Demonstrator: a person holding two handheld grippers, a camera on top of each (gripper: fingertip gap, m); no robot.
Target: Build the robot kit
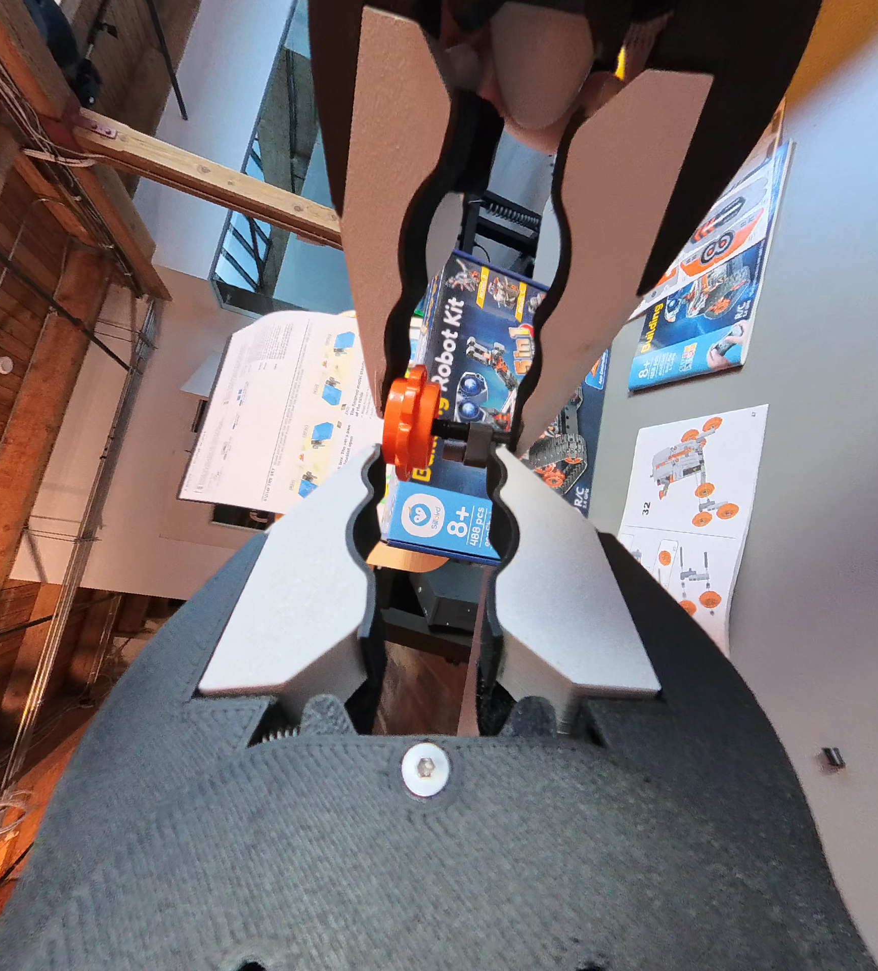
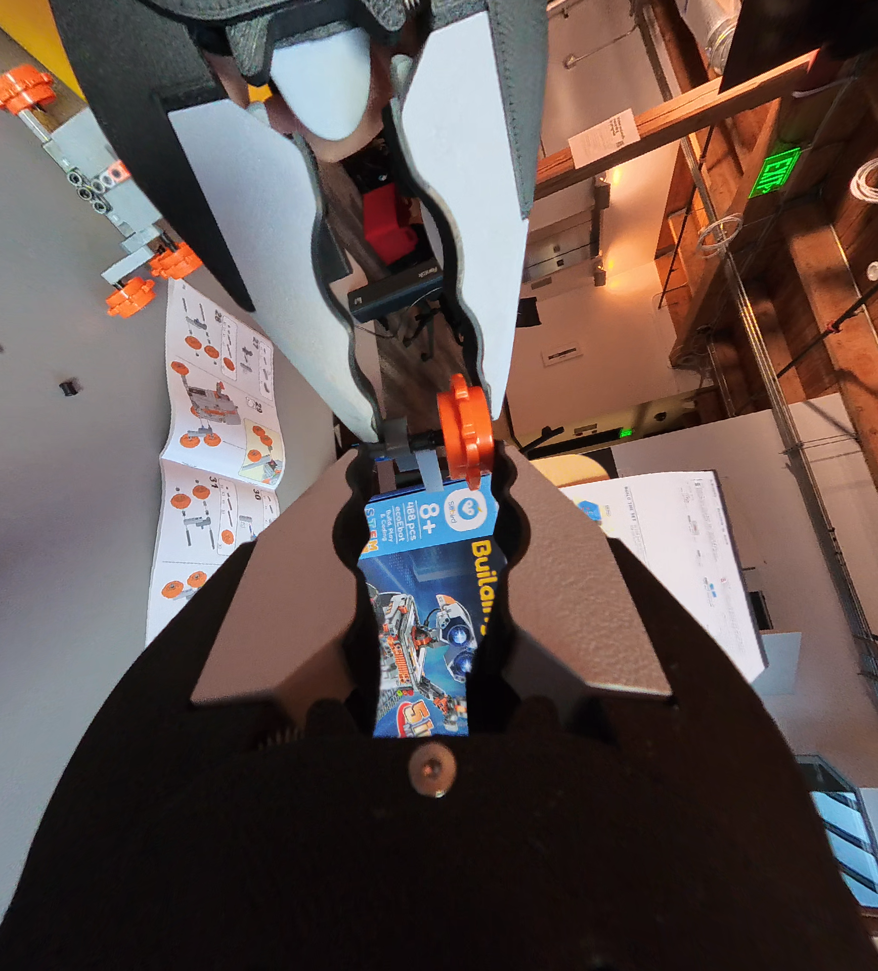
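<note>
A: What is gripped between the two tools?

B: A small assembly, an orange wheel (image 1: 409, 423) on a black axle (image 1: 471, 435) with a grey connector (image 1: 473, 445), is held where the tips meet. The left gripper (image 1: 437, 452) is narrowed around it, though whether its fingertips actually press the parts is hard to make out. The right gripper (image 2: 429, 457) is likewise drawn in, and real contact cannot be confirmed.

A: What is seen past the fingertips?

B: A blue toy box (image 1: 471, 368) is framed in the gap between the fingers, its sides cut off by them. Beside the right gripper an open instruction booklet (image 2: 216, 446) is laid on the grey table (image 2: 58, 525), and farther off a partly built grey model (image 2: 106, 194) is half hidden behind the opposite tool.
</note>
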